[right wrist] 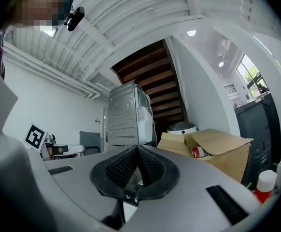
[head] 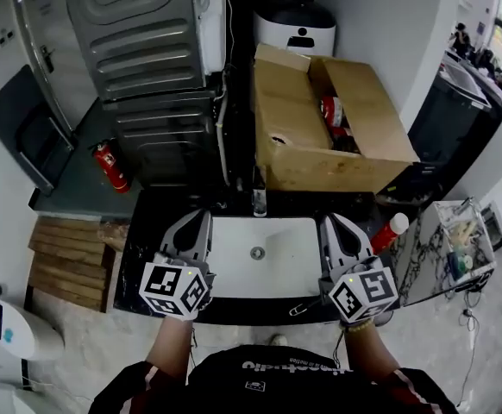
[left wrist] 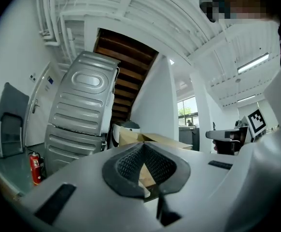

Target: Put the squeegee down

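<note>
No squeegee shows in any view. In the head view both grippers are held close to the person's body, over the front of a white sink point(head: 279, 266). My left gripper point(head: 205, 215) hangs over the sink's left edge, with its jaws meeting at the tips and nothing between them. My right gripper point(head: 328, 219) is at the sink's right edge, also closed at the tips and empty. The left gripper view shows my left gripper point(left wrist: 141, 145) pointing level at a grey appliance. In the right gripper view my right gripper point(right wrist: 136, 149) faces the same way.
Behind the sink is a faucet point(head: 259, 199), on a black counter point(head: 134, 257). Further back stand a grey appliance point(head: 147, 50) and an open cardboard box point(head: 320, 136). A red-capped bottle point(head: 390, 230) and a wire basket point(head: 463, 250) are at the right, a fire extinguisher point(head: 110, 166) and wooden pallet point(head: 65, 261) at the left.
</note>
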`<state>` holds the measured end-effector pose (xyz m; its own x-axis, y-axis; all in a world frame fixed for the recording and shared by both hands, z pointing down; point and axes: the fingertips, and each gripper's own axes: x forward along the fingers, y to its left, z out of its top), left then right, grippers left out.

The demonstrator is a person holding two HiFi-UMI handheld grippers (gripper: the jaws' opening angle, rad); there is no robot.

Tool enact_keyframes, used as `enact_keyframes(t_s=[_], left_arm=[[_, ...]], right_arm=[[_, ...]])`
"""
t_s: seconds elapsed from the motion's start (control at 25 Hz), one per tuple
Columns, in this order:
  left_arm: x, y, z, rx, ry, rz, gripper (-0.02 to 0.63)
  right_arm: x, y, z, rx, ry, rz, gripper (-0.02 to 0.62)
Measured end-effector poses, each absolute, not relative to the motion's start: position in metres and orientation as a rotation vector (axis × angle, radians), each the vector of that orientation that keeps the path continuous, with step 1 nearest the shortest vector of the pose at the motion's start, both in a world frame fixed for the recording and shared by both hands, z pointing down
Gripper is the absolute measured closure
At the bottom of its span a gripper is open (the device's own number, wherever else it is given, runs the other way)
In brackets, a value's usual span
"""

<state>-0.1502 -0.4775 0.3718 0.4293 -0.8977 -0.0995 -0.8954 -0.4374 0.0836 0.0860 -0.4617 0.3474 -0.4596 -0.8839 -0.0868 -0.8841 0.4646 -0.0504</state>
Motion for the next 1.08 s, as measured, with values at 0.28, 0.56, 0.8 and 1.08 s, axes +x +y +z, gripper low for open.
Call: enact_keyframes(t_s=[0.28, 0.56, 0.8, 1.08], left_arm=[[-0.152, -0.475, 0.371, 2.672, -1.638, -0.213, 0.594], [-0.141, -0.48, 0.367, 2.694, -1.605, -0.211, 0.594], [-0.136, -0.481, 0.368, 2.701, -1.577, -0.219, 0.594], [-0.134, -0.481, 0.368, 2.69, -1.565, -0.229, 0.594]], right_arm=[[0.071, -0.461, 0.348, -1.58, 2.639, 0.025, 0.557], [0.077, -0.46, 0.35, -1.613, 2.628, 0.016, 0.557], [0.079, -0.457, 0.35, -1.617, 2.625, 0.024, 0.557], [0.08, -0.454, 0.346, -1.604, 2.634, 0.045, 0.557]])
